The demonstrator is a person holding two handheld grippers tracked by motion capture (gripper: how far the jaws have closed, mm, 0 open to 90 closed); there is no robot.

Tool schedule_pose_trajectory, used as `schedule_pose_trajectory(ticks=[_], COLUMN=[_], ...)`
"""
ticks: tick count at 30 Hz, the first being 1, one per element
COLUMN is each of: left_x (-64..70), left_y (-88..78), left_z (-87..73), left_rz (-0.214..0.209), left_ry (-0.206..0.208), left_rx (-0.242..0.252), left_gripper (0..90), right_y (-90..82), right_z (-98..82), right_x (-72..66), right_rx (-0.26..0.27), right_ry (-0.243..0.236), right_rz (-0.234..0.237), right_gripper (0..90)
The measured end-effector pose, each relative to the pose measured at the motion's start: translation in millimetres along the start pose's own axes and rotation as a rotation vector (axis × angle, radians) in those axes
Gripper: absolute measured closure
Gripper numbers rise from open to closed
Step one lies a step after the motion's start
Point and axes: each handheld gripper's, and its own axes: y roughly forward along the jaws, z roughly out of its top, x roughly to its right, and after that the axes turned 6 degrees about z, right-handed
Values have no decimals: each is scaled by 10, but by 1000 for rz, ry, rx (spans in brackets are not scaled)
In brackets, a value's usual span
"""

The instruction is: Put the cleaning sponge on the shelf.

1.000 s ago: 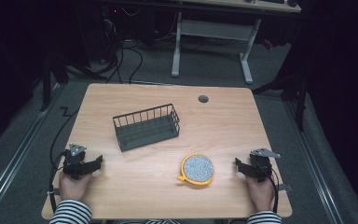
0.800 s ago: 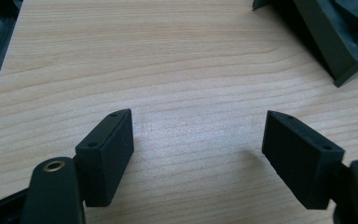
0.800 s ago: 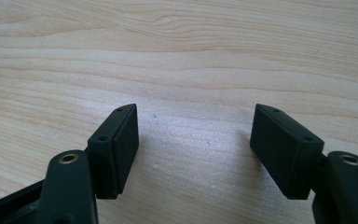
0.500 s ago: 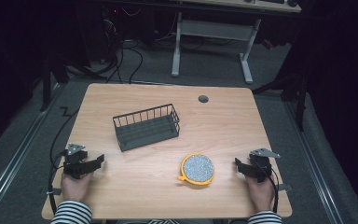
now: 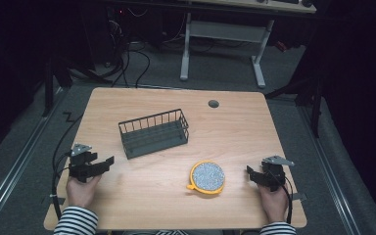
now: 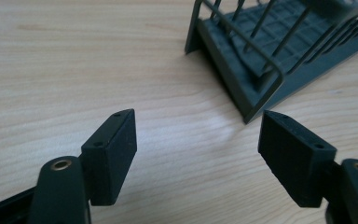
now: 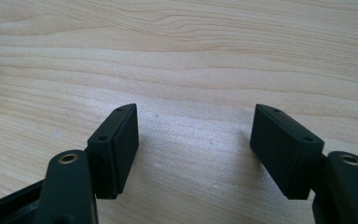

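1. Table [image 5: 235, 132]: pale wood-grain top, smooth and matte, with rounded corners. A small dark grommet [image 5: 213, 104] sits near the far edge, right of centre.

2. Wire basket [image 5: 154, 133]: the thing we take to be in hand, since the left gripper points at it. It stands left of the table's centre, skewed to the edges, its near-left corner closest to that gripper. It is a dark grey-green oblong with thin upright bars under a rounded top rail and a grid floor, and looks empty. We judge it light, stiff and unlikely to deform. The coated wire may be a little slick, so we would pinch the top rail or the solid corner post [image 6: 193, 28], where flat pads can seat.

3. Round disc [image 5: 207, 176]: orange rim with a small tab, speckled grey face, lying flat near the front edge, right of centre. We judge it light and shallow, awkward to pinch except at the rim.

4. Left gripper [image 5: 105, 162]: near the front-left corner, well short of the basket. Its jaws are spread with only bare table between them, and have just been closing slightly. The pads [image 6: 116, 149] are flat, black and matte.

5. Right gripper [image 5: 250, 172]: near the front-right corner, just beside the disc, jaws spread and empty.
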Motion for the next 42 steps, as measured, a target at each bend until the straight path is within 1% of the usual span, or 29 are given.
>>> schedule_pose_trajectory(ticks=[1, 3, 4, 5, 7, 10, 12, 13, 14, 15, 16, 17, 18, 21, 22, 23, 24, 25, 26, 27, 30, 31, 32, 35, 36, 37, 39, 40, 42], left_x=[0, 24, 39, 39, 54, 56, 78, 78, 88, 88, 110, 110, 122, 158, 181, 181, 210, 210, 233, 233, 281, 281, 304, 327, 345, 345, 370, 388, 390], left_y=[0, -31, -53, -53, -88, -128, -163, -163, -181, -181, -197, -197, -199, -195, -187, -187, -168, -168, -141, -141, -57, -57, -11, 35, 74, 74, 127, 167, 196], left_z=[0, 59, 99, 99, 153, 213, 279, 279, 334, 334, 404, 404, 457, 568, 640, 640, 718, 718, 775, 775, 881, 881, 923, 960, 987, 987, 1019, 1041, 1051], left_rz=[0, -1, -9, -9, -14, -33, -36, -36, -48, -48, -52, -52, -61, -58, -63, -63, -63, -63, -66, -66, -62, -62, -56, -60, -50, -50, -42, -28, -31], left_ry=[0, 9, 8, 8, 15, 8, 12, 12, 8, 8, 16, 16, 16, 31, 38, 38, 50, 50, 55, 55, 72, 72, 81, 83, 95, 95, 108, 124, 124], left_rx=[0, 6, 7, 7, 7, 5, 12, 12, 14, 14, 18, 18, 17, 14, 13, 13, 7, 7, 2, 2, -23, -23, -33, -41, -53, -53, -68, -77, -85], left_gripper=[280, 278, 275, 274, 273, 270, 270, 271, 269, 269, 269, 269, 269, 269, 269, 269, 269, 269, 271, 270, 269, 269, 269, 269, 268, 268, 270, 272, 281], right_y=[0, 0, 0, 0, 0, -1, -1, -1, -1, -1, 0, 0, 0, -1, -1, -1, -1, -1, -1, -1, -2, -2, -2, -2, -2, -2, -2, -2, -2], right_z=[0, 0, 0, 0, 0, 0, 0, 0, 0, 0, -1, -1, -1, 0, 0, 0, -1, -1, -1, -1, -1, -1, -1, -1, -1, -1, -1, -1, -1], right_x=[0, 0, 0, 0, 0, 0, 0, 0, -1, -1, -2, -2, -1, -2, -2, -2, -2, -2, -2, -2, -2, -2, -2, -2, -3, -3, -3, -3, -3], right_rx=[0, 0, 0, 0, 1, 0, 0, 0, 0, 0, 0, 0, 1, 0, -1, -1, 0, 0, 0, 0, 0, 0, -1, -1, -1, -1, -1, -1, -1], right_ry=[0, 0, -1, -1, -1, -1, -1, -1, -1, -1, -1, -1, -2, -1, -2, -2, -2, -2, -2, -2, -3, -3, -3, -4, -4, -4, -4, -4, -4], right_rz=[0, 0, 1, 1, 2, 2, 3, 3, 4, 4, 5, 5, 5, 5, 4, 4, 4, 4, 5, 5, 4, 4, 5, 5, 5, 5, 5, 6, 6], right_gripper=[326, 325, 326, 326, 326, 325, 325, 325, 325, 325, 325, 325, 325, 325, 325, 325, 325, 325, 325, 325, 325, 325, 324, 324, 324, 324, 323, 323, 323])
